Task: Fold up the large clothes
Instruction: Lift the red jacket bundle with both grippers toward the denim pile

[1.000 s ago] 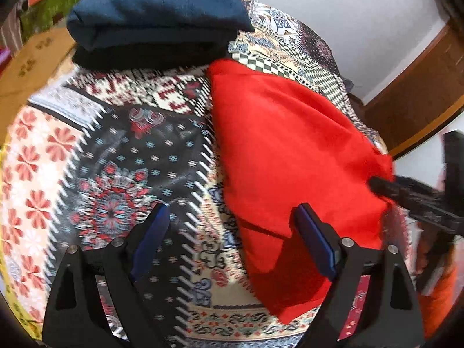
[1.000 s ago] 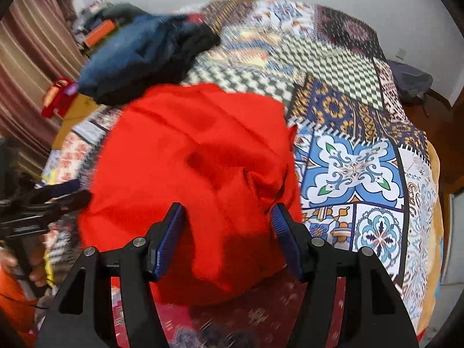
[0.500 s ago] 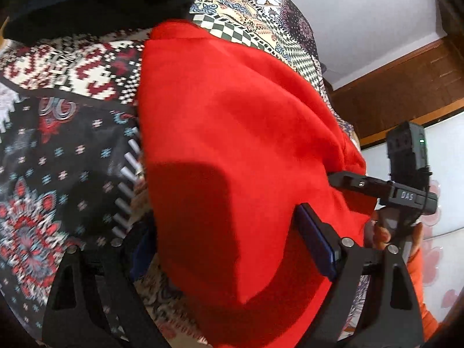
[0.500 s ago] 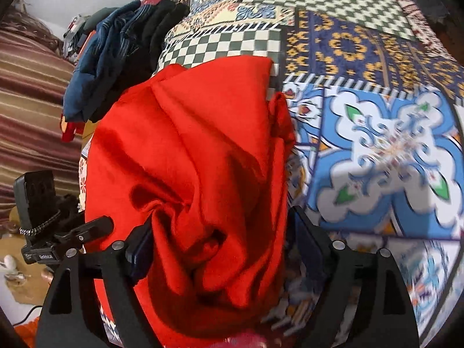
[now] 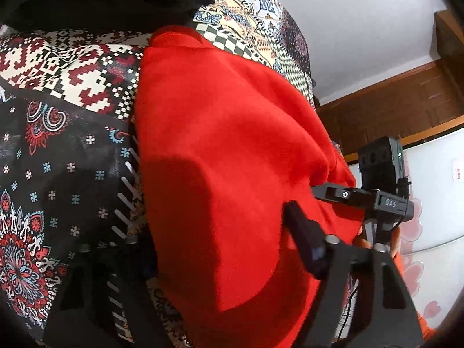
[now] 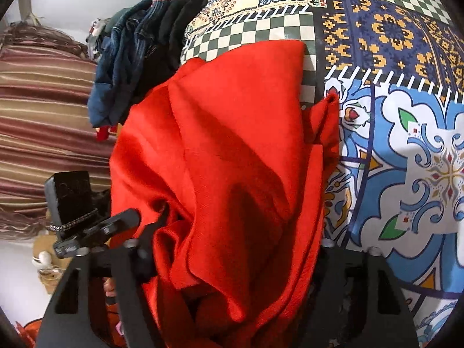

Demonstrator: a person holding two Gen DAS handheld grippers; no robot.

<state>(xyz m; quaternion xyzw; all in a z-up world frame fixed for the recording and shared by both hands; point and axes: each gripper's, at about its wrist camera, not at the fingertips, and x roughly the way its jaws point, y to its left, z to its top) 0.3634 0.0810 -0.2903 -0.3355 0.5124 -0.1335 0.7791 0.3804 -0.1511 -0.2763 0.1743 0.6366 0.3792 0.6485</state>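
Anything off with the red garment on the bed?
The red garment is bunched and creased near the right gripper, not flat. Near the left gripper it lies smoother. A dark clothes stack sits behind, tidy.

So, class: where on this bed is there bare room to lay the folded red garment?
Free: blue-tile quilt right of the red garment; dark floral patch on its other side. Crowded: far corner, stacked dark clothes.
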